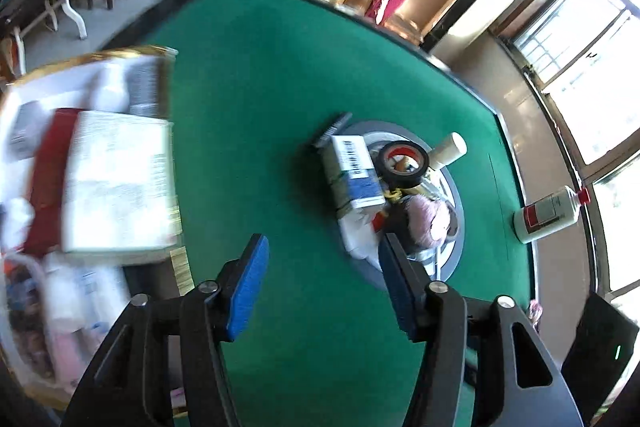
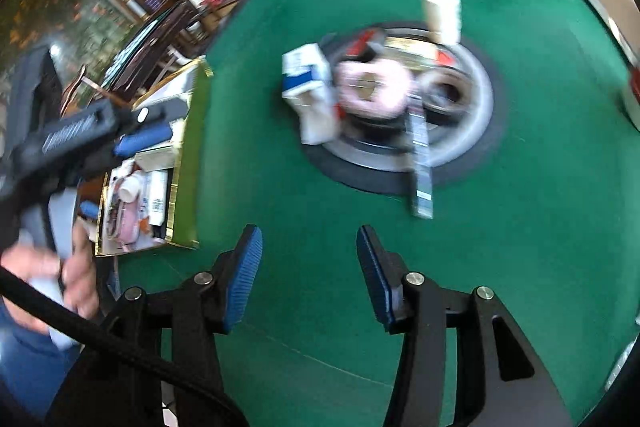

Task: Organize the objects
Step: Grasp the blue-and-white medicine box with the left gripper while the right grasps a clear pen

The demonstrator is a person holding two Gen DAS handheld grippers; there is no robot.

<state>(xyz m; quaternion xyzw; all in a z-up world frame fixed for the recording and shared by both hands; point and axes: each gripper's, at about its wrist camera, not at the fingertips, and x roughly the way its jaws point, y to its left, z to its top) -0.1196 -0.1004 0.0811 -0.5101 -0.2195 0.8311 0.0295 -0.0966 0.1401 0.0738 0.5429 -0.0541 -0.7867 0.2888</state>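
Now both my left gripper [image 1: 324, 283] and right gripper [image 2: 310, 275] hang half-spread and empty over the green table [image 1: 256, 87]; I'd slow down, square up on the blue-and-white carton [image 1: 354, 173] in the central pile, right of the gold-rimmed box [image 2: 176, 183].

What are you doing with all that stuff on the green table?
A person is tidying up with two hand-held grippers. Both the left gripper and the right gripper are open and empty above the green table. A pile of objects waits in the middle, and a box at the side already holds several things.
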